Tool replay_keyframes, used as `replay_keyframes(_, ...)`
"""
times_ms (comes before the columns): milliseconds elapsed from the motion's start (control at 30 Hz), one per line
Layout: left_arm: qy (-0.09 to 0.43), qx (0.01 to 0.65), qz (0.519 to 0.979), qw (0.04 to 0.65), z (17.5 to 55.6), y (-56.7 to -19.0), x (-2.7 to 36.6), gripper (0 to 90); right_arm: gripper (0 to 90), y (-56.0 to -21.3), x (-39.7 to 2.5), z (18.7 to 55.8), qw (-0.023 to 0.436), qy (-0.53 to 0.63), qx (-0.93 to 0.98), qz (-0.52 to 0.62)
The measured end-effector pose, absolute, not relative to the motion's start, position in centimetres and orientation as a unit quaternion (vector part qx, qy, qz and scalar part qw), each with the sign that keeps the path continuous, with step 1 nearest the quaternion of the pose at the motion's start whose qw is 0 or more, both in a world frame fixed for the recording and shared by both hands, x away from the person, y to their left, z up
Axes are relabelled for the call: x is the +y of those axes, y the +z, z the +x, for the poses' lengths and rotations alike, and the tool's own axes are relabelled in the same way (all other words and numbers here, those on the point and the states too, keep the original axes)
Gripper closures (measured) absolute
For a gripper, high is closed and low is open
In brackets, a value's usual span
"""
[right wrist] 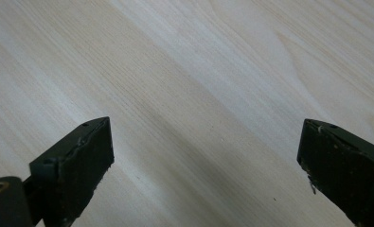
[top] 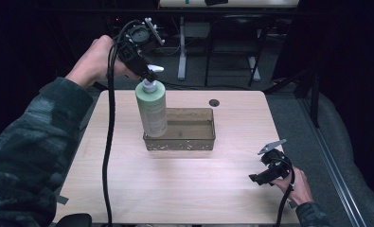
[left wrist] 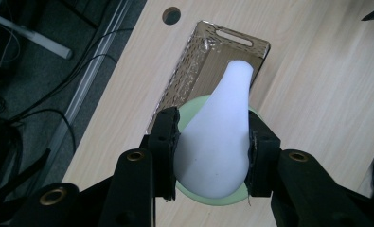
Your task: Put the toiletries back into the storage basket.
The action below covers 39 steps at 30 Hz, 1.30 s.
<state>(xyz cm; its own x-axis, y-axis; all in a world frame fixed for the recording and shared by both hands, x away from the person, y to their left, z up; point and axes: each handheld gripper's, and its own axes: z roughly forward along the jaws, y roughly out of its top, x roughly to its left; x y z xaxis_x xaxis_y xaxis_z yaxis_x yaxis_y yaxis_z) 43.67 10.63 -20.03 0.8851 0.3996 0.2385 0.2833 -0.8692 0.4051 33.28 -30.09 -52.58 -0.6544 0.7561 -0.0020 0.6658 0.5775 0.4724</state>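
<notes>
One bottle (top: 152, 109) hangs upper left of centre, our left gripper (top: 149, 72) pinching its white pump head (left wrist: 220, 137); we should lower it straight into the brown tray (top: 208, 141) below. It is pale green, cylindrical, upright. Lower right, our right gripper (top: 260, 177) idles, jaws spread.

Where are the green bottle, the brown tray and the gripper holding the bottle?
green bottle (top: 152, 111), high view, on its pale green side.
brown tray (top: 180, 143), high view, on its front wall.
left gripper (left wrist: 213, 156), left gripper view, midway between its fingertips, shut on the bottle's white pump top.
</notes>
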Motion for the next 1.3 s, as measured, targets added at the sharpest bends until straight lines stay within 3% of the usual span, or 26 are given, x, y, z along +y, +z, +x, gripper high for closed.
replay_keyframes(1300,0.166,0.204,0.948,0.179,47.2,-23.3,10.3,63.0,4.3,-52.4,-30.1,33.2,0.104,0.227,0.880,0.404)
